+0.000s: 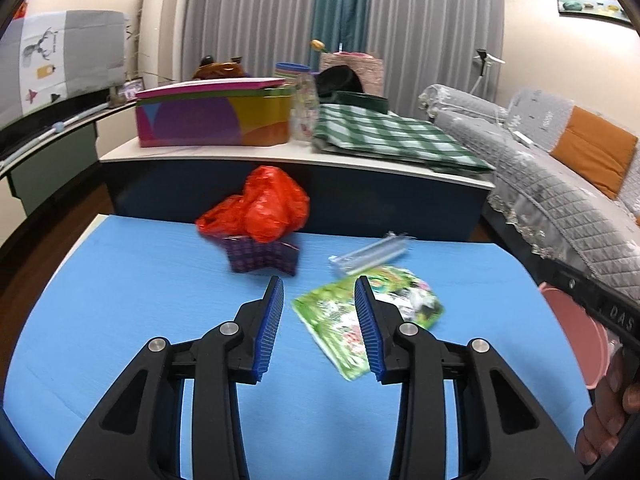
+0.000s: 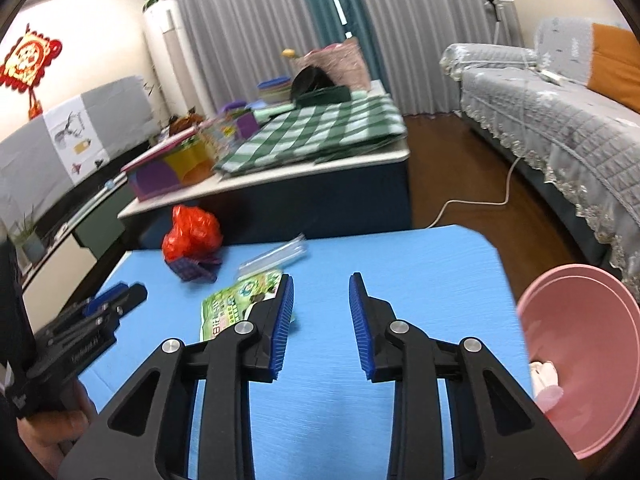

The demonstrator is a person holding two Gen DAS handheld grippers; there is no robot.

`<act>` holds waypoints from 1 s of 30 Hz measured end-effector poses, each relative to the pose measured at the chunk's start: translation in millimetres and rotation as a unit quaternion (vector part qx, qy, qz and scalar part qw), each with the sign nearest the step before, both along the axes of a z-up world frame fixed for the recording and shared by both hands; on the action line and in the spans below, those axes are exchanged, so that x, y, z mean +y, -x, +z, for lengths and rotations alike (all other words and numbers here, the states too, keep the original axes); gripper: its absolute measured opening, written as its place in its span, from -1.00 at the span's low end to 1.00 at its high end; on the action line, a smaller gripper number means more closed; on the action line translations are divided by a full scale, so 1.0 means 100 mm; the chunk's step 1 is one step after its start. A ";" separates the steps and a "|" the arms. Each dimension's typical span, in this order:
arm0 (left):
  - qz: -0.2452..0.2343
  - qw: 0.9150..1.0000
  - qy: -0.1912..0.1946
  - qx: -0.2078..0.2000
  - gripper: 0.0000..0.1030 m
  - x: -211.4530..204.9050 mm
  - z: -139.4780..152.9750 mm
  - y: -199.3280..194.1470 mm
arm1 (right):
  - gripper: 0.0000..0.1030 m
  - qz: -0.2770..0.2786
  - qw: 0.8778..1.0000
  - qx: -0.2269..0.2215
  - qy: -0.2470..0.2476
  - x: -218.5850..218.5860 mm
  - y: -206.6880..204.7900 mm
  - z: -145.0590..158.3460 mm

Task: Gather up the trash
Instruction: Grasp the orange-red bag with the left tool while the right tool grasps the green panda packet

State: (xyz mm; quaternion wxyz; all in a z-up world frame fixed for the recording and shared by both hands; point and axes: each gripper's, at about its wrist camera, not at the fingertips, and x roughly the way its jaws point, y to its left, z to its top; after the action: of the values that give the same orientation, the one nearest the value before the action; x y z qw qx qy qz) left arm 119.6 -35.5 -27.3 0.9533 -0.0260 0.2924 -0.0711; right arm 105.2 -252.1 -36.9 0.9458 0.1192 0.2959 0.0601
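Pink bin (image 2: pixel 580 360) cut by frame edge; clear wrapper (image 2: pixel 276 258) motion-blurred.

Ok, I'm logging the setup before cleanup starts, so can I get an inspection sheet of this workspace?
Surface: blue mat, mostly bare.
Job's things: green wrapper, clear packet, red bag on a purple box; pink bin at the mat's right edge, something pale inside.
Clutter: nothing seen on the mat besides these.
Grippers: left gripper and right gripper both open, fingers empty, above the mat.
Cables: white cable on the floor by the sofa.
Surroundings: table behind with a tin and checked cloth; sofa, curtains.
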 end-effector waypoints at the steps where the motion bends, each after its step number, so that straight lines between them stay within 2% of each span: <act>1: 0.006 1.000 -0.001 -0.002 -0.28 0.03 -0.01 -0.03 | -0.41 0.006 1.000 0.004 -0.001 0.03 -0.04 -0.03; 8: 0.038 0.999 0.004 -0.016 -0.29 0.18 -0.01 -0.27 | -0.40 0.016 0.999 0.028 -0.018 0.14 -0.24 -0.27; 14: 0.050 0.998 0.005 -0.030 -0.29 0.23 0.01 -0.51 | -0.05 0.033 0.998 0.041 -0.017 0.27 -0.41 -0.39; 16: 0.047 0.998 0.003 -0.030 -0.27 0.21 0.00 -0.60 | 0.01 0.038 0.998 0.043 -0.016 0.29 -0.46 -0.41; 21: 0.044 0.999 -0.003 -0.031 0.00 0.16 -0.02 -0.77 | 0.05 0.054 0.997 0.058 -0.015 0.37 -0.63 -0.50; 24: 0.055 0.998 -0.013 -0.021 0.02 0.16 -0.05 -0.89 | 0.05 0.063 0.995 0.072 -0.013 0.40 -0.72 -0.59; 30: 0.072 0.997 -0.003 0.014 0.02 0.23 -0.11 -1.09 | 0.05 0.075 0.993 0.093 -0.001 0.49 -0.81 -0.64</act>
State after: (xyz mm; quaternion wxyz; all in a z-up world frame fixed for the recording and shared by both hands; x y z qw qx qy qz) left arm 228.7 -12.5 -38.8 0.9519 -0.0451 0.3031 -0.0008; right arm 186.7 -203.4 -101.3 0.9069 0.1025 0.3908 0.1196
